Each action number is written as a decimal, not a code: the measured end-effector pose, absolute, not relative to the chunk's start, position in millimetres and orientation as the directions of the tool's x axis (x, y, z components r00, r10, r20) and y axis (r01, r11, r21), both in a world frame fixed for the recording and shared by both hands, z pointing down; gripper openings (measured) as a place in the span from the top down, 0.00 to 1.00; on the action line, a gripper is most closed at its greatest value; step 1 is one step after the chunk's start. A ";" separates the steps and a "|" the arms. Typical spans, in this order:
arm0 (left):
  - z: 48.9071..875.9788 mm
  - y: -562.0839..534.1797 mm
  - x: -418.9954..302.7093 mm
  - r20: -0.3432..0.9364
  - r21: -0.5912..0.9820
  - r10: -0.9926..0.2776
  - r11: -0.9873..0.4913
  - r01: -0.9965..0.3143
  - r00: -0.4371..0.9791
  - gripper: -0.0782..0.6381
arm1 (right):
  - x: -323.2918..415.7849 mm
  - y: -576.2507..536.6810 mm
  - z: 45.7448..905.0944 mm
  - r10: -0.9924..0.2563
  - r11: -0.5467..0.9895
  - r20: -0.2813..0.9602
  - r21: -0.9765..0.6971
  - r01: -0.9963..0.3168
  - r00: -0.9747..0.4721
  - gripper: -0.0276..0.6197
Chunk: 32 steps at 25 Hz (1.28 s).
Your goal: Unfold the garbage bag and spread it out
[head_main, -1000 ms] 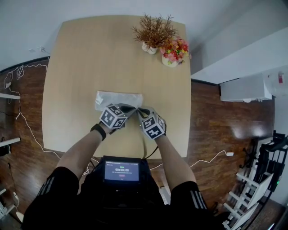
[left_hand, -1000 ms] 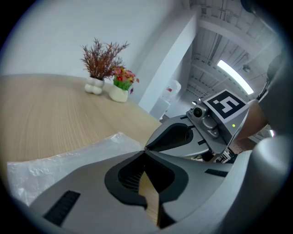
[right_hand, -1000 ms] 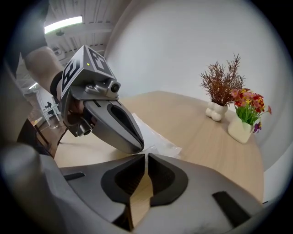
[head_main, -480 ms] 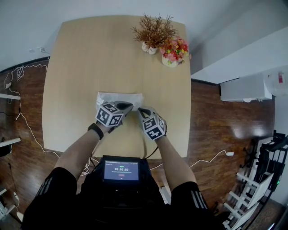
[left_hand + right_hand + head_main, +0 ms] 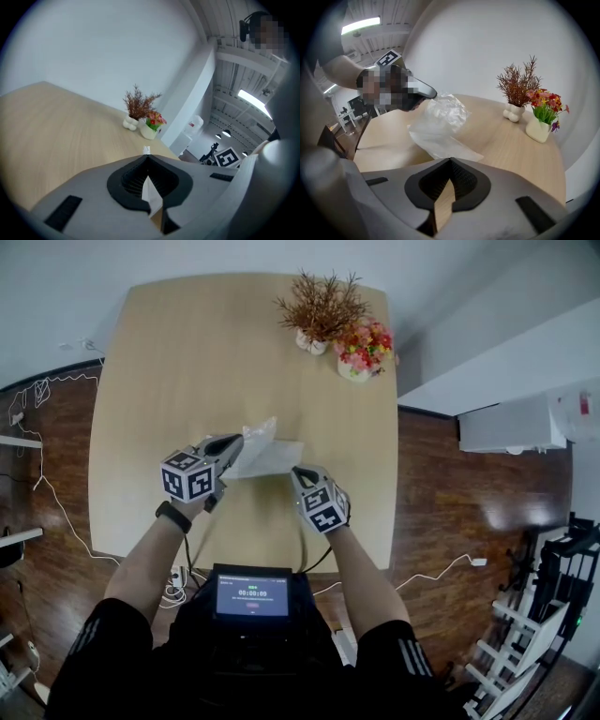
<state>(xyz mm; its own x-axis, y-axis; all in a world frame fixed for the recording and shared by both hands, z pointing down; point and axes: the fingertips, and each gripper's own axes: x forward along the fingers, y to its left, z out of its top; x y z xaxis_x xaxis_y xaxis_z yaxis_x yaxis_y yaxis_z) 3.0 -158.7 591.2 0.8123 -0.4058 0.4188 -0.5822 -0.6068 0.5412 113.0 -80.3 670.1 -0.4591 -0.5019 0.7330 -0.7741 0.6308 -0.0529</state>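
Nearest, at right: right tool (image 5: 298, 471), closed tight, bare wood in its slit, tips down at the near right corner of the garbage bag (image 5: 267, 454); no sure pinch there. Just beyond, at left: left tool (image 5: 234, 440), clamped on a sliver of thin white film, that corner up off the desk (image 5: 187, 352). Long axis left to right, spanning both tools. Translucent, crinkly, limp, partly folded flat. Probably a sideways pull next. Far edge: pot of dried sprigs (image 5: 319, 310), pot of flowers (image 5: 364, 345).

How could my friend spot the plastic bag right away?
Find the wooden table. Near its front edge lies the garbage bag, one end lifted by the left claw. It is white, see-through and crinkly, unlike the brown plant and red flowers behind.
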 end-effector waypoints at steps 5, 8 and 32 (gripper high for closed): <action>574.8 -177.0 -66.3 0.394 0.523 -0.554 -0.521 -0.674 0.734 0.89 | 121.1 -79.6 675.7 -0.502 0.614 0.747 -0.048 -0.788 -0.436 0.93; 577.3 -181.2 -111.9 0.406 0.516 -0.617 -0.453 -0.726 0.674 0.89 | 124.0 -79.5 678.4 -0.499 0.603 0.755 -0.051 -0.796 -0.426 0.93; 676.9 -139.0 -332.4 0.732 0.120 -0.630 -0.257 -0.959 0.260 0.89 | 128.9 -62.4 708.8 -0.443 0.564 0.831 -0.033 -0.825 -0.337 0.93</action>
<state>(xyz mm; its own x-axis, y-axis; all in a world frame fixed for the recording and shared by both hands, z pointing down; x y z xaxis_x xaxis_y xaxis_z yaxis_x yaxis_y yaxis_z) -332.4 -139.0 676.9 0.2604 -0.6300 0.7316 -0.9589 -0.2571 0.1199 128.9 -62.4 708.8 -0.3369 -0.4435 0.8306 -0.8250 0.5641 -0.0334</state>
